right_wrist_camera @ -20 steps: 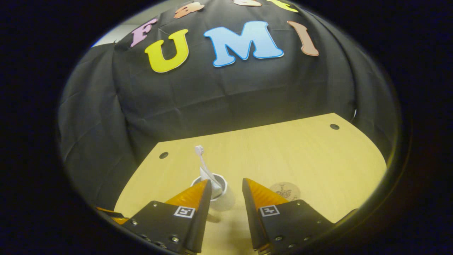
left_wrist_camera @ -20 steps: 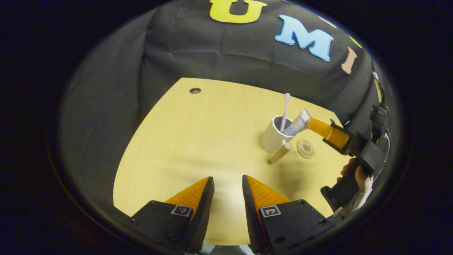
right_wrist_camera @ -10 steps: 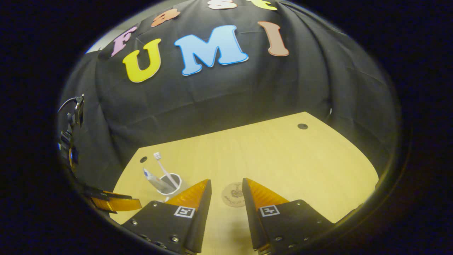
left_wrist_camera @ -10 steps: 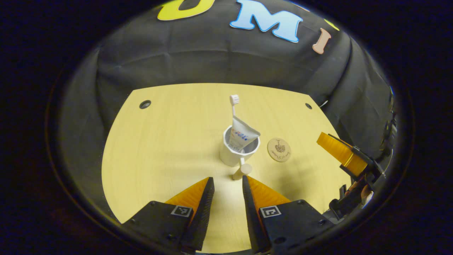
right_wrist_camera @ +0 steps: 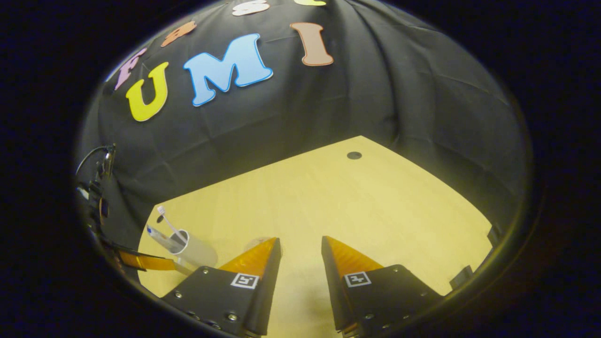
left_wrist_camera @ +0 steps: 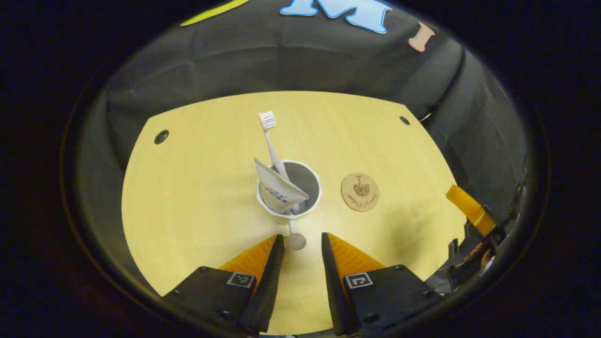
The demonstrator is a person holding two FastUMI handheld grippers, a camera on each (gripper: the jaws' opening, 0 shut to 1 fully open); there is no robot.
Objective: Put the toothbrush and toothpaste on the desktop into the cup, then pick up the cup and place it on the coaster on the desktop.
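Cup (left_wrist_camera: 289, 192) stands mid-worktop (left_wrist_camera: 197, 188) with toothbrush (left_wrist_camera: 271, 141) and toothpaste (left_wrist_camera: 274, 190) already inside, both leaning toward the far left corner. Coaster (left_wrist_camera: 359, 191) lies just beside the cup, toward the right edge, not touching it.

My left hand-held gripper (left_wrist_camera: 300, 253) hovers low, fingers apart and empty, the cup's handle (left_wrist_camera: 296, 239) right between the tips. My right hand-held gripper (right_wrist_camera: 300, 258) is also apart, empty, well off toward the right edge.

Step in hand, I judge: grab the cup. Best to close squarely on the handle or the wall, keep it upright and lift slowly, since the tall leaning contents make it top-heavy; then set it centred on the coaster.

Cup is white, smooth, faceted at the rim, likely hard ceramic or plastic. Handle is a pale round stub. Tube is soft and crimped flat. Coaster is a thin wooden disc with an engraved motif. Worktop is pale wood laminate.
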